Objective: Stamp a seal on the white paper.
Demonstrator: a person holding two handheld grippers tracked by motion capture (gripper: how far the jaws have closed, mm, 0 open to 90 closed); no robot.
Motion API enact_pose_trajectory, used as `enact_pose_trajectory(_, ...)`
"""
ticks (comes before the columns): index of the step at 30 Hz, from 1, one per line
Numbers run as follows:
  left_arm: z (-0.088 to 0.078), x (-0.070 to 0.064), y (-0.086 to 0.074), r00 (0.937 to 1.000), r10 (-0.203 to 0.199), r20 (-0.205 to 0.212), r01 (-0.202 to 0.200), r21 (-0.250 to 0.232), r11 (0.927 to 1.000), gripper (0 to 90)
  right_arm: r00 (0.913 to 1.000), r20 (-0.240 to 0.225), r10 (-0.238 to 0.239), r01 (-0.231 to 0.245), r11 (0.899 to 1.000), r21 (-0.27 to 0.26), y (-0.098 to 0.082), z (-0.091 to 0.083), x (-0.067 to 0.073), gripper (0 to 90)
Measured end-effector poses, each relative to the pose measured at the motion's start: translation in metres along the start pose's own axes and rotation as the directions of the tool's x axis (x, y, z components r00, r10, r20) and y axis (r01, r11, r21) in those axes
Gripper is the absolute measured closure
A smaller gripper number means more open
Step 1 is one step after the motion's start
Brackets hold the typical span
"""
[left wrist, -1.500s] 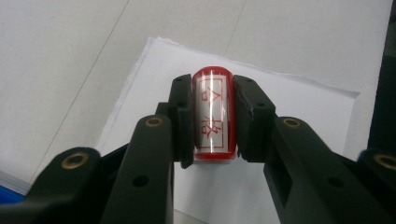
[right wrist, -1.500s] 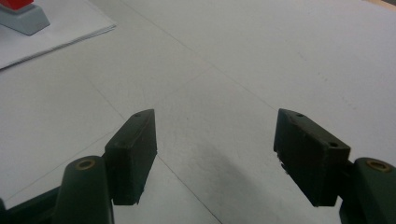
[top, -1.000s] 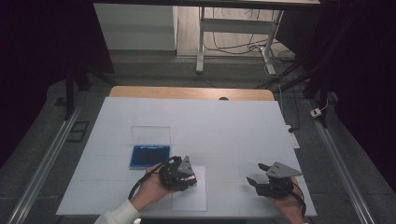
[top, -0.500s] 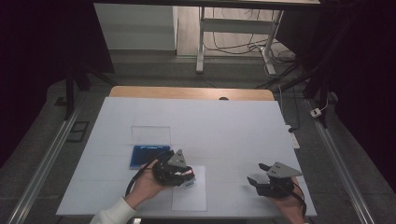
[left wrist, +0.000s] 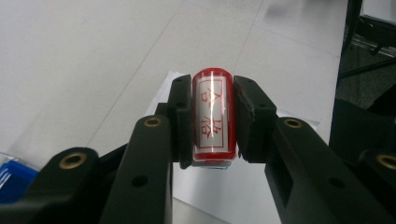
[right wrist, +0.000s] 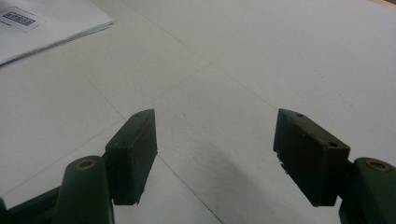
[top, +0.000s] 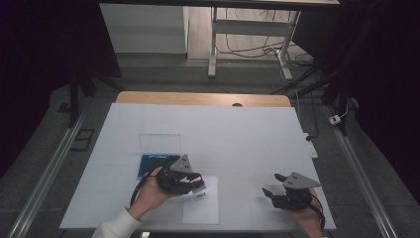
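Red cylindrical stamp with a white label of red characters (left wrist: 213, 116) sits clamped between the pads of the left gripper (top: 197, 183) (above a white paper sheet (top: 200, 210)). The right gripper (right wrist: 215, 154) rests on the white table (top: 237, 134), jaws wide, holding nothing.

- A white-covered worktop (top: 247, 134) with a bare wooden strip along its far edge.
- A flat blue rectangular pad (top: 151, 164) left of centre, toward the near side.
- A clear plastic rectangular lid (top: 159, 143) just beyond the blue pad, on its far side.
- A white metal frame leg (top: 213, 44) on the floor beyond the worktop, with dark cables (top: 252, 49) lying to its right.
- A small white plug adapter (top: 339, 119) on the floor at the far right.
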State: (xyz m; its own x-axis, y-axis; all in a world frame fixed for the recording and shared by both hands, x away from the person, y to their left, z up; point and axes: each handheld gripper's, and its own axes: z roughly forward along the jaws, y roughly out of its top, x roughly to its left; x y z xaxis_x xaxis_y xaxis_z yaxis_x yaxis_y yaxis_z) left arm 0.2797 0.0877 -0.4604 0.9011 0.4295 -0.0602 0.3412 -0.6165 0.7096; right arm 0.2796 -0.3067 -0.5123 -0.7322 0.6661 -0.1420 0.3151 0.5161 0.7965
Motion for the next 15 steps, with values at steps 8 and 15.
enact_pose_trajectory(8, -0.016, 0.005, 0.001, 0.9997, -0.021, -0.015, 0.02, -0.05, 0.9986, 69.8, 1.0, 0.0, -0.001, 0.001, 1.0, 0.0, 0.0, 0.0, 0.0, 29.7)
enact_pose_trajectory(15, -0.026, 0.013, -0.003, 0.9986, -0.044, -0.028, 0.042, -0.068, 0.9968, 69.8, 1.0, 0.0, -0.002, 0.002, 1.0, -0.002, 0.0, 0.0, 0.0, 29.7)
